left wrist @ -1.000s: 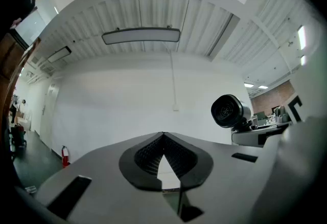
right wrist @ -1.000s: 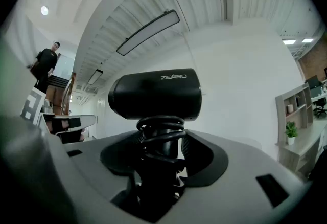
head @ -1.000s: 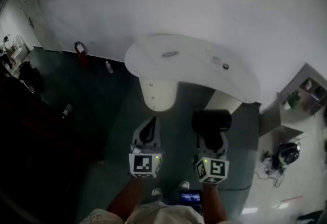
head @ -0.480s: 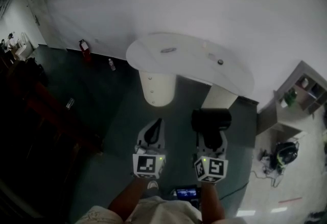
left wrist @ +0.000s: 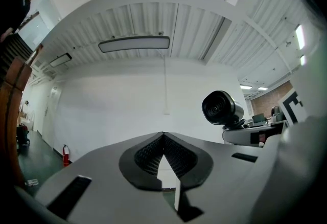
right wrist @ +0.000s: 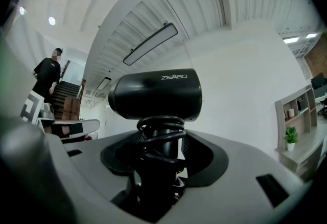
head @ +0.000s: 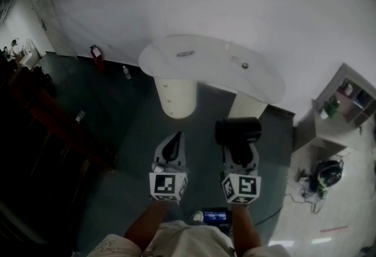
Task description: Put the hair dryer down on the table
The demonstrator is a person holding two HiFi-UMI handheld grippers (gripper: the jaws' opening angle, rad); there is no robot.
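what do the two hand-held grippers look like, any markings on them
Both match: the left hand-held gripper and right hand-held gripper have light grey bodies tapering to dark ribbed pads. Each carries a white cube printed with black square markers at its rear. The person wears a light top.

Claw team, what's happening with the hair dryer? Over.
Right claw shut on hair dryer. Left claw shut, empty. Table ahead, not reached yet.

The matte black hair dryer [head: 238, 131] stands handle-down in mid-air, cord coiled round its handle, well apart from the far white oval table [head: 205, 74]
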